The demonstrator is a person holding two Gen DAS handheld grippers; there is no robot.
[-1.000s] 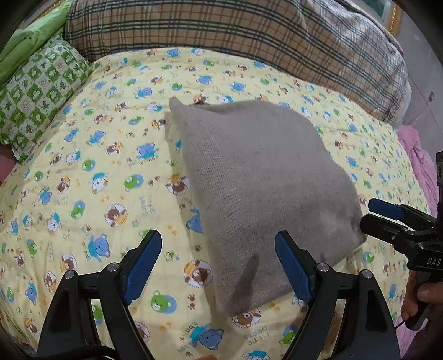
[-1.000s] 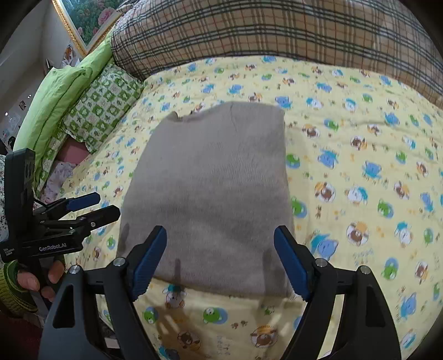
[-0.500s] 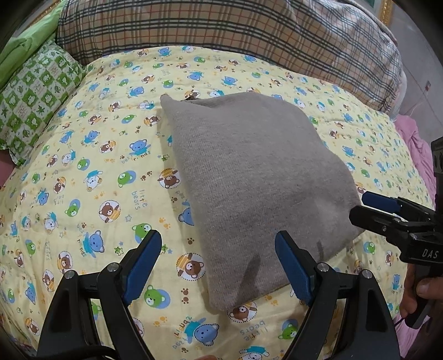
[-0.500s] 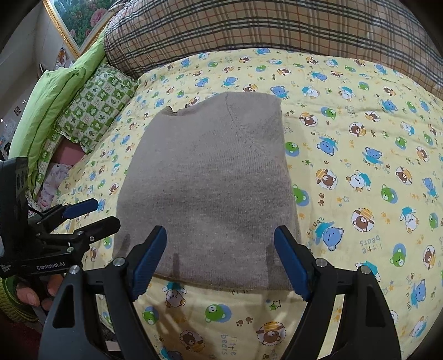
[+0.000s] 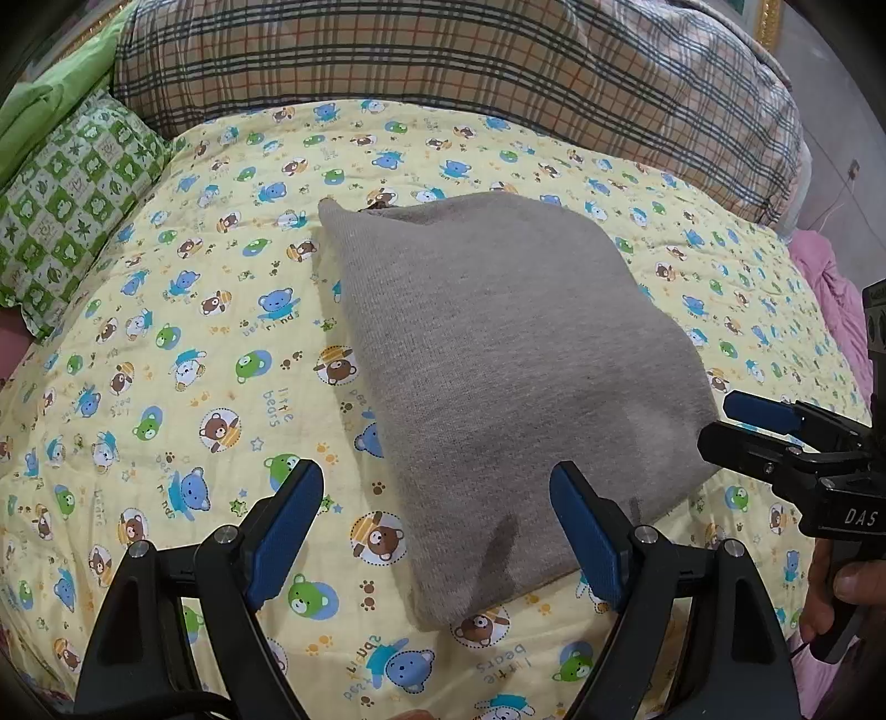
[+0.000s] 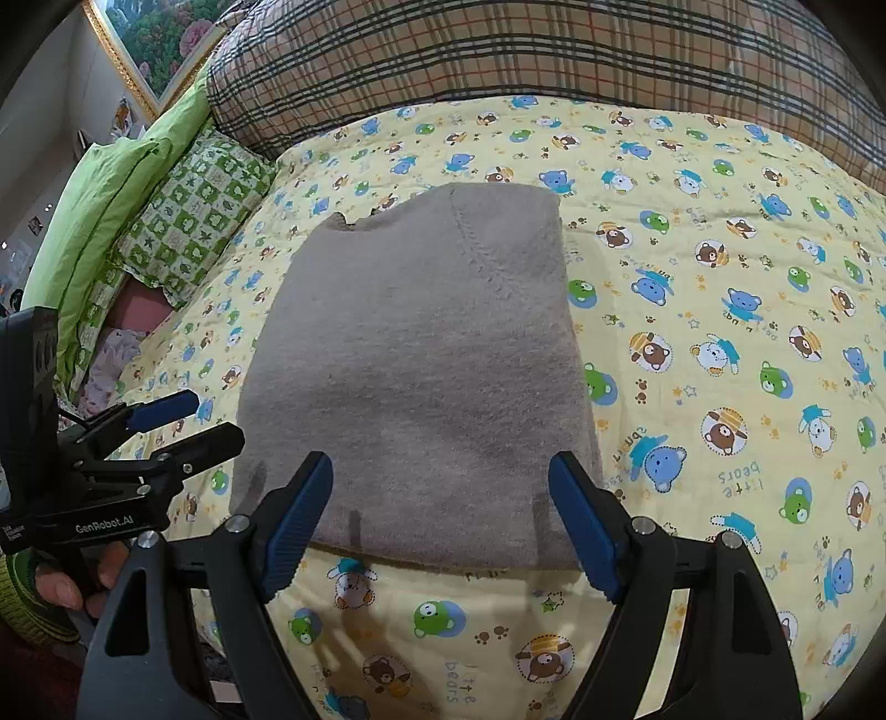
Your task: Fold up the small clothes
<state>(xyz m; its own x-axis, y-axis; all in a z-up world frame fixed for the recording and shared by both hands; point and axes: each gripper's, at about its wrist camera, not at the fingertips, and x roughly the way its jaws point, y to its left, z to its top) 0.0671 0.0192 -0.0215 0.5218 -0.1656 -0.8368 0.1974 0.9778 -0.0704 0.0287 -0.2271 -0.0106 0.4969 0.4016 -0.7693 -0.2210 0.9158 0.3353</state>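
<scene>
grey folded garment (image 6: 421, 365) lies just ahead of both spread-wide hand-held grippers.

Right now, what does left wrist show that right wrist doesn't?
Left wrist only: the right gripper at the frame's right side, jaws open, and pink fabric past the bed's edge. Right wrist only: the left gripper, jaws open, a framed picture, and a seam on the cloth. Both: the folded grey garment lying free on the bear-print quilt, plaid blanket, green checked pillow.
</scene>
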